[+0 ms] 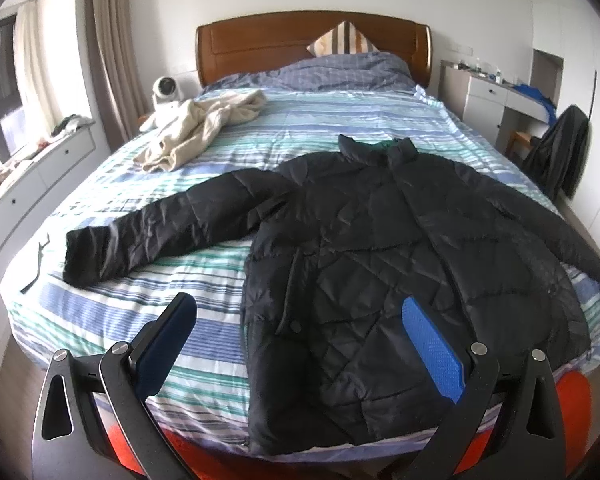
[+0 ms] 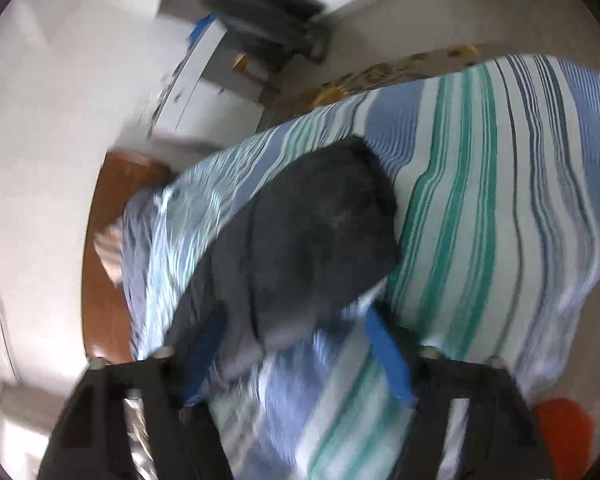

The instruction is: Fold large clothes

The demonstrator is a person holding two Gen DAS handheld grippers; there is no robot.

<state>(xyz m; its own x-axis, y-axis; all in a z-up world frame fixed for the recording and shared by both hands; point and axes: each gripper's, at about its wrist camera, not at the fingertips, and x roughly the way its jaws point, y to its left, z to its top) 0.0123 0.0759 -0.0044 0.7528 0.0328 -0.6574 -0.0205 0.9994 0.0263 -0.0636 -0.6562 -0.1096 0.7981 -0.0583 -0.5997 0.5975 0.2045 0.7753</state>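
Left hand-held gripper (image 1: 298, 320) wide apart, empty, above black jacket (image 1: 400, 248) on striped bed (image 1: 100, 320); right hand-held gripper (image 2: 300, 332) spread around sleeve (image 2: 320, 220), not clamped.

A black quilted puffer jacket (image 1: 380, 248) lies flat, front up and closed, filling the centre and right of the frame. Its collar points toward the top, one sleeve stretching out to the left.

Striped blue-green-white bedsheet (image 1: 228, 264) below and ahead of the claw, brown wooden headboard (image 1: 260, 46) far ahead with a striped brown-white pillow (image 1: 342, 38) against it. Crumpled cream garment (image 1: 196, 130) far ahead-left, small white round fan (image 1: 165, 90) beyond it; grey-white drawer desk (image 1: 484, 94) far ahead-right.
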